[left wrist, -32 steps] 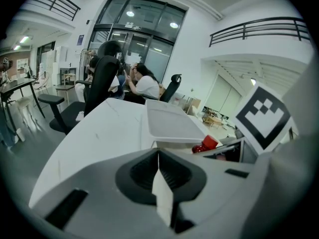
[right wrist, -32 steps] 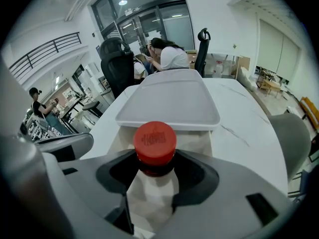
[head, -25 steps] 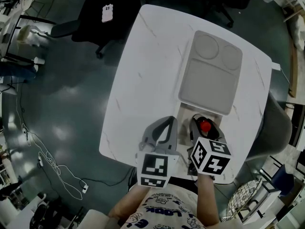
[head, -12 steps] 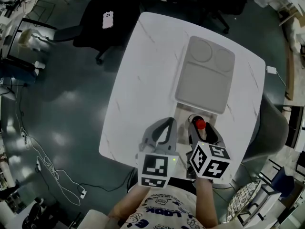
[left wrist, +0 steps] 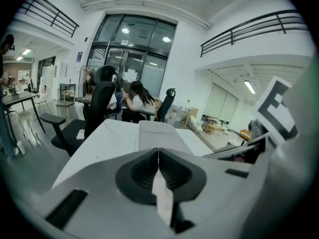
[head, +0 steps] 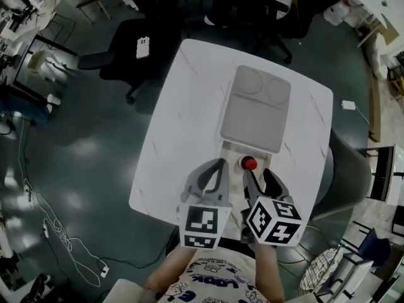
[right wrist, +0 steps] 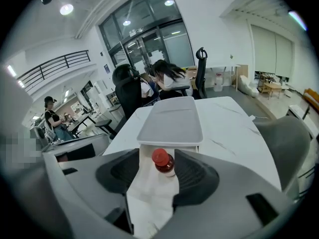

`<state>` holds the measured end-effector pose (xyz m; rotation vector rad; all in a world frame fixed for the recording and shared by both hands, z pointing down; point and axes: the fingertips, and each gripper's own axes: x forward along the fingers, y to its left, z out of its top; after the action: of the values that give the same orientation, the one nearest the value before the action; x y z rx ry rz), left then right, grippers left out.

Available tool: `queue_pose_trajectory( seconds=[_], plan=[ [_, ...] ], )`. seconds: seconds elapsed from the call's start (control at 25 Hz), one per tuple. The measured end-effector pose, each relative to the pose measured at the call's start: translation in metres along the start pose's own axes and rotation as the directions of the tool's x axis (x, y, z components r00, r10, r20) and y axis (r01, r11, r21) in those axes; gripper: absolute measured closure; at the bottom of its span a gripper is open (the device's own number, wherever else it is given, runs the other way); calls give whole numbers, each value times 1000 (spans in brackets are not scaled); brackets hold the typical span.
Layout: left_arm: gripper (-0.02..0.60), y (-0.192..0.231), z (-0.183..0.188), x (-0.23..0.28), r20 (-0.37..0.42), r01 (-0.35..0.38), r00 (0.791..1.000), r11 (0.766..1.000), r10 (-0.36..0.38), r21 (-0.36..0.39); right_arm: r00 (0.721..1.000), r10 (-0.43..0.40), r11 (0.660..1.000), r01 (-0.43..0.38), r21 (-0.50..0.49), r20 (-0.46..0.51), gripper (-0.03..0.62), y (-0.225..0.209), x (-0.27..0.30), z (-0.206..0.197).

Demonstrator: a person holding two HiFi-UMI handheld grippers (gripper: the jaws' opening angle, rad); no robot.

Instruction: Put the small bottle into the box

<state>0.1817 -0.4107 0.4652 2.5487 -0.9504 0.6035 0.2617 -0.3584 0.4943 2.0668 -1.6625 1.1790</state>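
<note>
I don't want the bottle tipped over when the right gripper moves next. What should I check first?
1. Right gripper jaws apart: ok, they stand open on either side of the small bottle.
2. Bottle upright, red cap on: ok.
3. Jaws clear of the bottle: cannot tell. There is a gap on its left, but its right side sits very close to the pad.
4. Left gripper out of the way: ok, it is shut, empty and alongside.
5. Bottle inside the box: cannot tell. It stands on a white surface just short of the grey lid, and no walls show clearly.
</note>
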Motion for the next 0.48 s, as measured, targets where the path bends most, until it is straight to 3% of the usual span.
queue_pose_trajectory(
  seconds=[0.48],
  plan=[
    [561, -25, 40, -28, 117, -29, 993, 999, 24, 43, 981, 88, 995, -79, -55, 172, 393, 16, -50, 36]
  ],
)
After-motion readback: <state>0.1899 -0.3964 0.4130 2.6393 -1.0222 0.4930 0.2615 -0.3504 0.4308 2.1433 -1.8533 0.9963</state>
